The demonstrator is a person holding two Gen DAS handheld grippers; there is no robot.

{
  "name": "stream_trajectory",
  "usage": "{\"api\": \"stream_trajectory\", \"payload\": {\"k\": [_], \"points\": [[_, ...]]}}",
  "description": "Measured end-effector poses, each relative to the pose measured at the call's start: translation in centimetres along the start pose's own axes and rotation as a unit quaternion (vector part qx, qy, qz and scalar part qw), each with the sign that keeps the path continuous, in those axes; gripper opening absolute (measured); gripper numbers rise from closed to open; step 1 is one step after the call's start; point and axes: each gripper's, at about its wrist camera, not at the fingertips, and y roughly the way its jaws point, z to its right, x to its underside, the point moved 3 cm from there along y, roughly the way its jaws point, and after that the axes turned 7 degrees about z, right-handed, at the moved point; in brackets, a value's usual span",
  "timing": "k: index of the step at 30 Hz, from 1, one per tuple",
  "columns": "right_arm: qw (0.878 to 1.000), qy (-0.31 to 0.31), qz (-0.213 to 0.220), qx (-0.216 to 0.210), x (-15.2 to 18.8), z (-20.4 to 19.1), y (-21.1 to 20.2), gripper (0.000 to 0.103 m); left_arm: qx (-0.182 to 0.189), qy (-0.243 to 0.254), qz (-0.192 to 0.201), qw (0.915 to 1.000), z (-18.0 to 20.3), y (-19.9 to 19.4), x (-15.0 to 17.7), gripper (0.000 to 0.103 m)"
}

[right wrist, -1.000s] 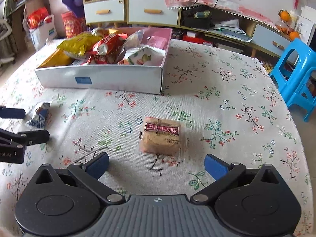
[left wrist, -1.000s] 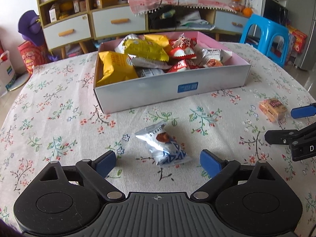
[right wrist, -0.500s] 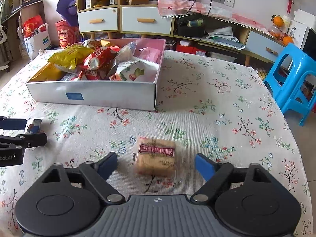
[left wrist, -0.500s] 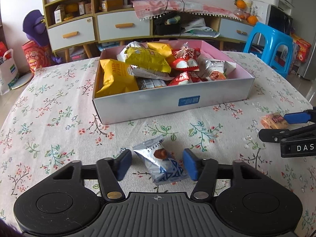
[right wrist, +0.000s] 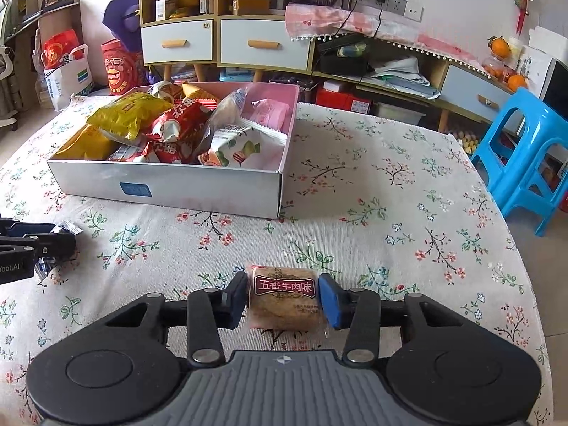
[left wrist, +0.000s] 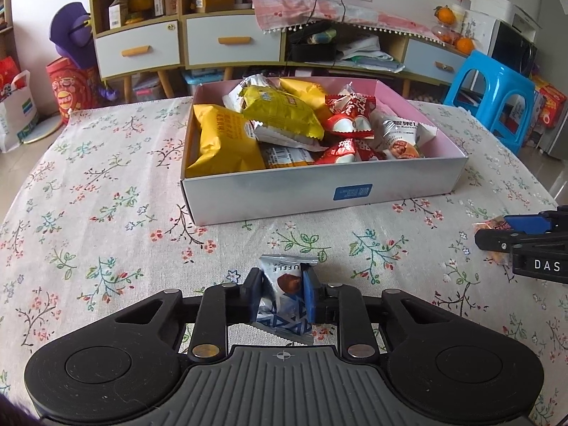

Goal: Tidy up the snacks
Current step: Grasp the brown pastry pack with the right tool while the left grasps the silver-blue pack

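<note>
- Jaws of the left gripper [left wrist: 282,296] are pinched on a silver snack packet [left wrist: 284,293], both blue pads pressed against its sides; the packet's lower end lies on the flowered tablecloth [left wrist: 106,213] covering the desk.
- Jaws of the right gripper [right wrist: 282,298] are closed around a brown cake in clear wrap [right wrist: 284,296] with a dark red label (Chinese lettering across it); the blue pads touch its left and right edges, and the cake sits on the cloth.
- Farther back on the desk stands a shallow cardboard box [left wrist: 319,191], pale grey outside with a blue sticker on the near wall and pink inside.
- Inside the box lie mixed snack bags: a big yellow bag [left wrist: 223,140] at the left end, another yellow bag [left wrist: 282,112] piled on top, red-and-white packets [left wrist: 349,117] in the middle, and a white packet [left wrist: 401,136] toward the right end.
- Both held snacks are outside the box, on the near side of it and well apart from each other.
- From the left wrist view the right gripper shows at the right edge; from the right wrist view the left gripper shows at the left edge, with silver wrapper poking out beside its fingers.
- Behind the desk are a drawer cabinet [right wrist: 262,44] and a blue plastic stool [right wrist: 525,156].
</note>
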Motion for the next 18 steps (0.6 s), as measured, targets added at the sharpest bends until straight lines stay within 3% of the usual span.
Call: {"api": "stream_trajectory", "payload": {"k": [18], "points": [[1.0,0.025,0.01,-0.015,-1.6,-0.1,-1.0,0.029,0.022,-0.009,0.007,0.9997,0.6,-1.2,-1.6,0.02]]}}
